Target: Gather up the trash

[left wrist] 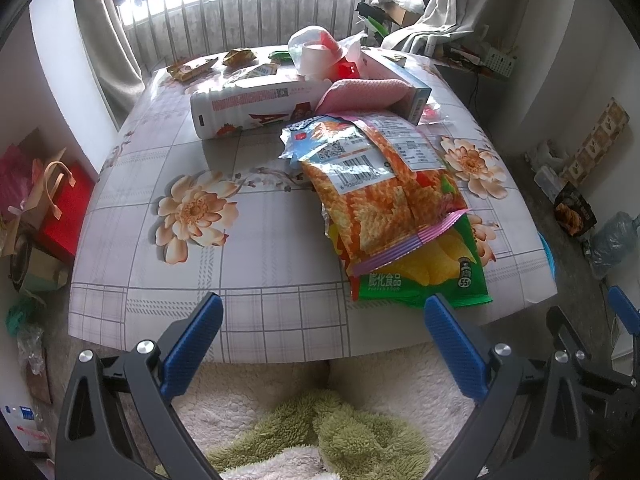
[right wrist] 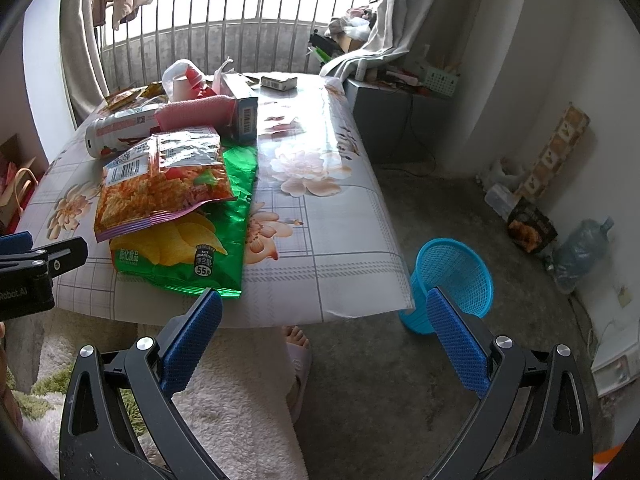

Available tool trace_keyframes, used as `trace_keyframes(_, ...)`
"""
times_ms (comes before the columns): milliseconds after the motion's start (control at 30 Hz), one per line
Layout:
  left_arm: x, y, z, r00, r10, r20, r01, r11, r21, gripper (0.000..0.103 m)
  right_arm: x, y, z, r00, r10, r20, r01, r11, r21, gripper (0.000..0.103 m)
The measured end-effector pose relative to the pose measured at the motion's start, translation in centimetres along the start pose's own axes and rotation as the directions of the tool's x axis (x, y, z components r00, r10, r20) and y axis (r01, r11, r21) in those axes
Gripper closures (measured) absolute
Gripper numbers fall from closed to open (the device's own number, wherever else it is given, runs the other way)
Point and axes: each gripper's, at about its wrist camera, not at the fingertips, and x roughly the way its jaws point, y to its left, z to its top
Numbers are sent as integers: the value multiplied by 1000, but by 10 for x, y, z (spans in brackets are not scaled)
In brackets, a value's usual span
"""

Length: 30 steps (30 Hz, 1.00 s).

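Note:
An orange snack bag (left wrist: 380,196) (right wrist: 164,184) lies on top of a green chip bag (left wrist: 432,276) (right wrist: 192,256) near the table's front edge. Behind them lie a white bottle (left wrist: 256,108) (right wrist: 120,130) on its side, a pink cloth (left wrist: 364,94) (right wrist: 196,110) and a blue-grey box (left wrist: 404,80) (right wrist: 242,110). Small wrappers (left wrist: 192,68) sit at the far edge. My left gripper (left wrist: 322,312) is open just before the table edge, empty. My right gripper (right wrist: 324,304) is open, empty, between the table corner and a blue mesh bin (right wrist: 456,280) on the floor.
The flowered table (left wrist: 240,264) (right wrist: 340,240) fills the middle. A plastic bag with cups (left wrist: 320,52) (right wrist: 184,78) stands at the back. A person's fleece-clad legs and slippered foot (right wrist: 298,356) are under the table. Red gift bag (left wrist: 68,208) on the left; water jug (right wrist: 580,248) on the right.

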Motion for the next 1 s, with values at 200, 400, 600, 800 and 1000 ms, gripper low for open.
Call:
trace_keyframes(200,1,0,0,1000,-2,-1,2,1000,1,4,1,1,0,1000,0,-1,0,1000,-1,6)
trace_keyframes(400,2,0,-4,1000,-1,-5,1,1000,1,4,1,2,0,1000,1,-2,-1,1000,1,6)
trace_keyframes(600,6,0,-7,1000,-1,-15,1,1000,0,4,1,3,0,1000,2,7,-2,1000,6,6)
trace_keyframes(800,10,3,-3,999,5,-31,-5,1000,-13,4,3,8,4,999,15,33,-16,1000,16,6)
trace_keyframes(1000,13,15,2,1000,15,-22,-16,998,-60,4,2,11,16,997,42,72,-43,999,18,6)
